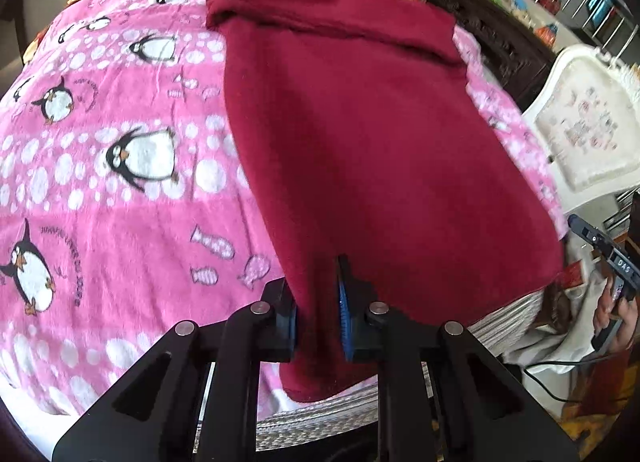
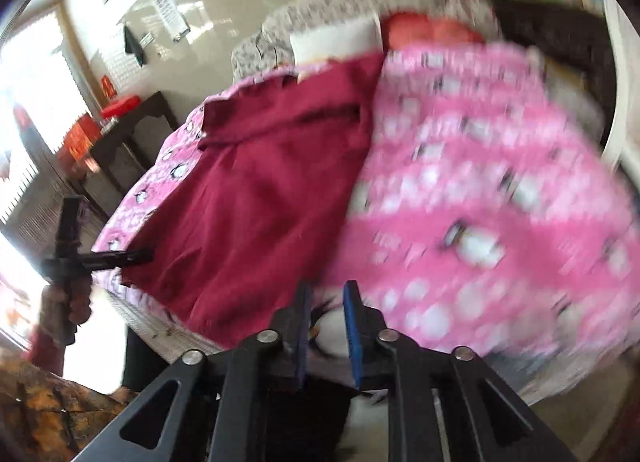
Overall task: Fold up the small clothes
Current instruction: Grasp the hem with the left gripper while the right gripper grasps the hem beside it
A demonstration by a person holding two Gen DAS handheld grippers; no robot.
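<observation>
Left gripper (image 1: 318, 314) clamped on maroon garment (image 1: 360, 134) hem, bottom centre; "DAS" readable on right gripper, which (image 2: 326, 326) is parted, garment upper left.

One dark red garment (image 1: 360, 134), one pink penguin blanket (image 1: 100, 182) (at least six penguins), two grippers (image 1: 318, 326) (image 2: 328, 326)

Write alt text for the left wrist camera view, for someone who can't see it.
The left gripper pinches the near edge of a dark red garment spread over a pink penguin-print blanket. At the far right, the person's other hand holds the right gripper off the blanket's edge, beside a white chair.
</observation>
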